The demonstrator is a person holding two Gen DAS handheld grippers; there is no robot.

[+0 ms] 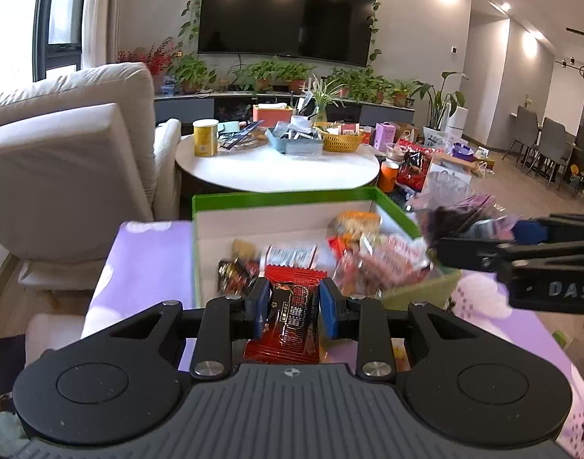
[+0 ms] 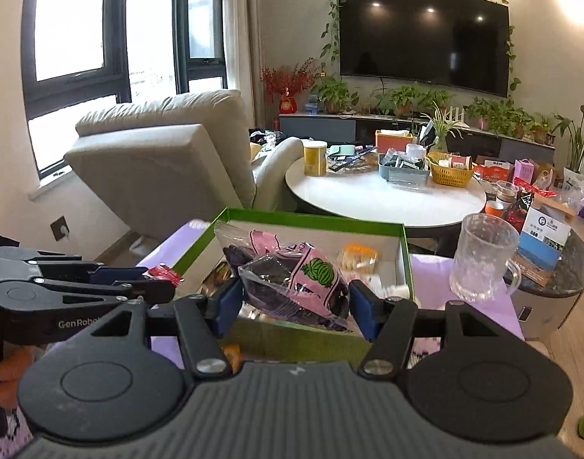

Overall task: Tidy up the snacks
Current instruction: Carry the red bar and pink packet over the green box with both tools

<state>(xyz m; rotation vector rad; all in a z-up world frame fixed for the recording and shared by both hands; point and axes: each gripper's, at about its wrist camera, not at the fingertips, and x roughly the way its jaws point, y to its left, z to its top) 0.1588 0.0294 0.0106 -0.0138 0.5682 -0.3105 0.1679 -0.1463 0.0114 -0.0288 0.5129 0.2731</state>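
A green-rimmed box (image 1: 284, 194) with white walls stands on a purple cloth and holds several snack packets. My left gripper (image 1: 291, 308) is shut on a red and black snack packet (image 1: 290, 315), just short of the box's near edge. In the right wrist view the same box (image 2: 311, 218) lies ahead. My right gripper (image 2: 292, 306) is shut on a pink and clear bag with a watermelon print (image 2: 303, 281), held over the box's near edge. The right gripper (image 1: 479, 239) enters the left wrist view from the right. The left gripper (image 2: 162, 281) shows at the left of the right wrist view.
A clear glass mug (image 2: 481, 258) stands on the purple cloth right of the box. Behind is a round white table (image 1: 276, 168) with a yellow can (image 1: 205, 138), baskets and clutter. A beige armchair (image 1: 62, 160) stands at the left. More packets crowd a dark side table (image 2: 559, 267).
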